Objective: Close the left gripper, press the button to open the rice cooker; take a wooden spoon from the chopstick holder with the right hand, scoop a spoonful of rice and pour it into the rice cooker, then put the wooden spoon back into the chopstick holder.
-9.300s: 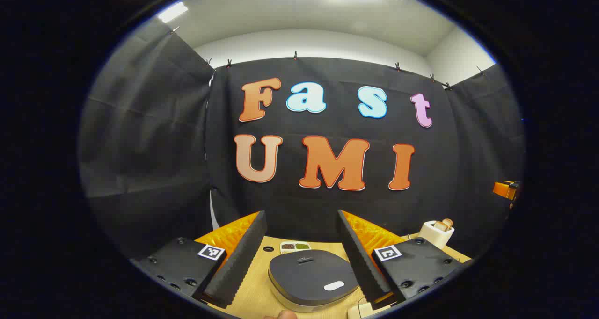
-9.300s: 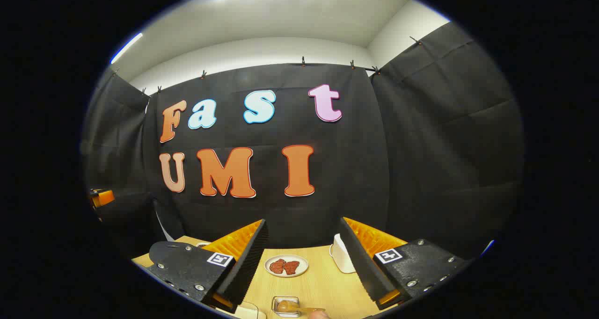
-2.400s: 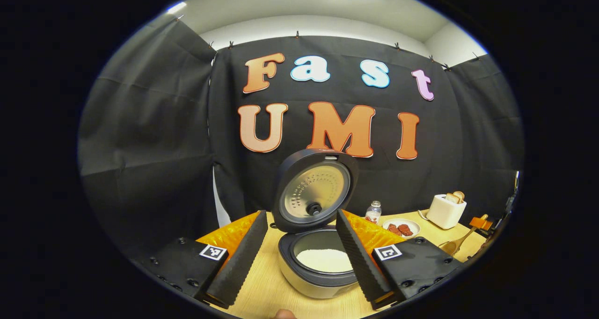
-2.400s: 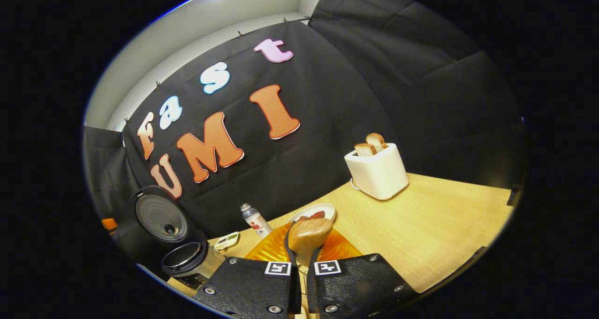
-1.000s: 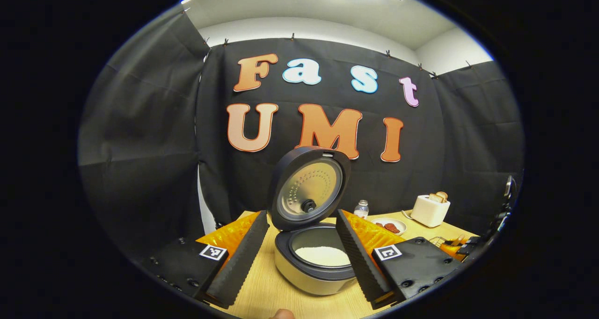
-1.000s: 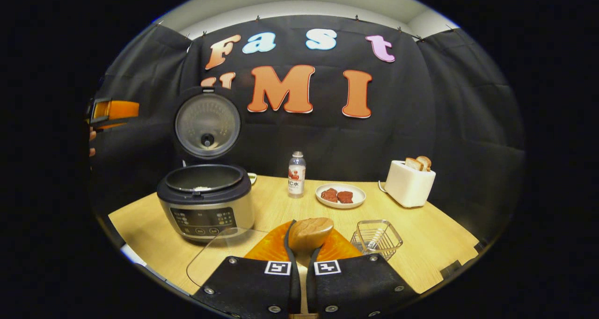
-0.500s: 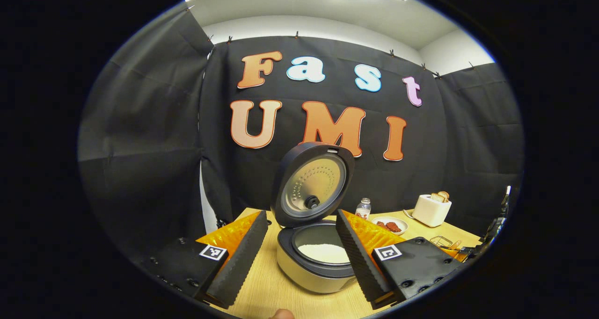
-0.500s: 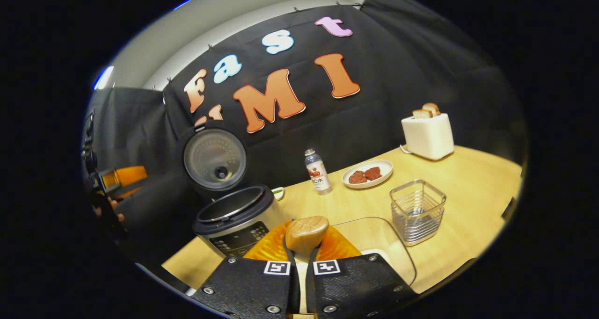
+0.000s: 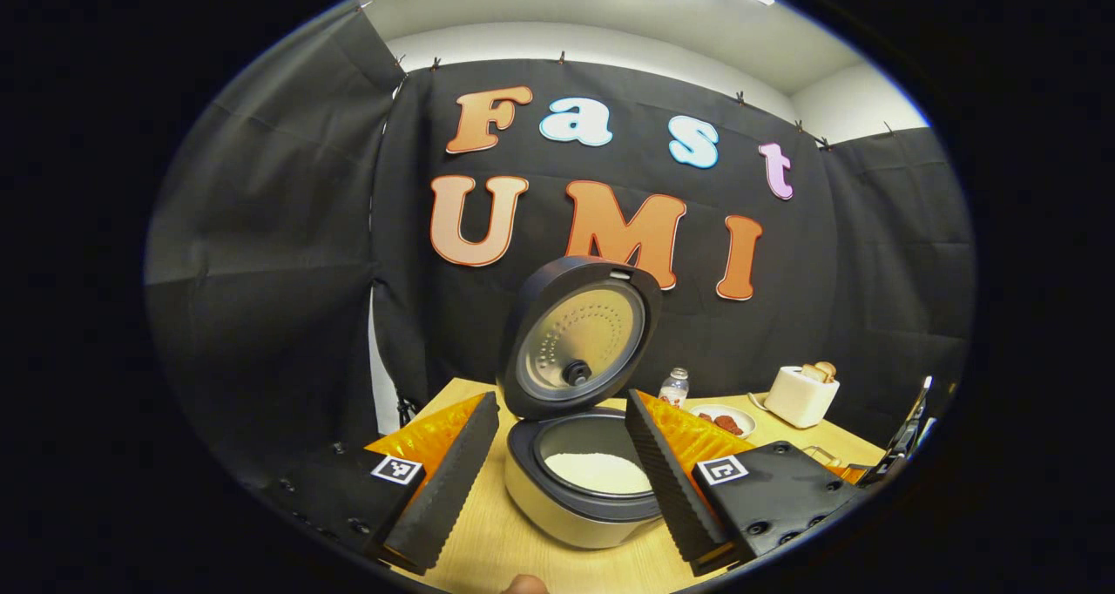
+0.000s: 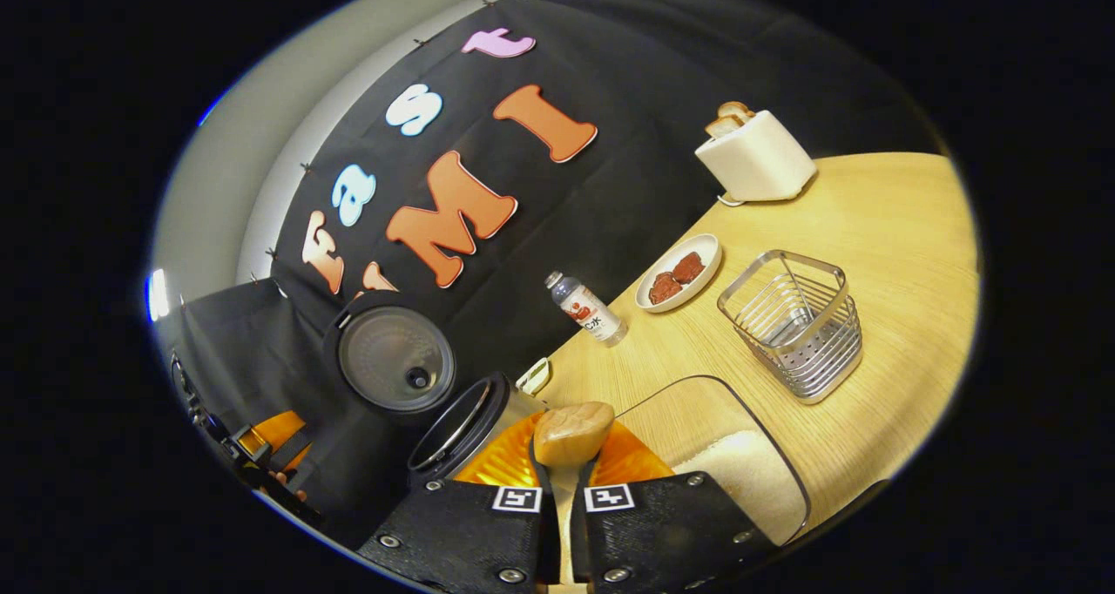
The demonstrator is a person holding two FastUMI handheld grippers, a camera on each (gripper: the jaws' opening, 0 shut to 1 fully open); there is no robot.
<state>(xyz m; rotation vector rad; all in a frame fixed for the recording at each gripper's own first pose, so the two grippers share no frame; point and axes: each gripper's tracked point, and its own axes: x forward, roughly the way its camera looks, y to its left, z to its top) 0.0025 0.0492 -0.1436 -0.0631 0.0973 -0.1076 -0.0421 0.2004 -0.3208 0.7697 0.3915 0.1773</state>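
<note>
The rice cooker (image 9: 582, 498) stands with its lid (image 9: 582, 347) raised and white rice in its pot (image 9: 598, 472). My left gripper (image 9: 557, 468) hovers open in front of it, one finger on each side. My right gripper (image 10: 562, 463) is shut on the wooden spoon (image 10: 572, 433), whose bowl sticks out past the fingertips. The right gripper view is tilted; the cooker (image 10: 457, 428) lies just left of the spoon. A clear container of rice (image 10: 740, 476) sits right of the spoon. The wire chopstick holder (image 10: 794, 322) stands farther right.
On the wooden table (image 10: 880, 228) are a small bottle (image 10: 585, 308), a plate of meat (image 10: 679, 272) and a white toaster with bread (image 10: 755, 157). The toaster (image 9: 801, 394) and plate (image 9: 725, 420) also sit behind the cooker's right side. The left gripper (image 10: 261, 455) shows at lower left.
The right gripper has rolled and swung with the spoon; the wire holder and rice container now lie closer and to its right. The left gripper has barely shifted before the open cooker.
</note>
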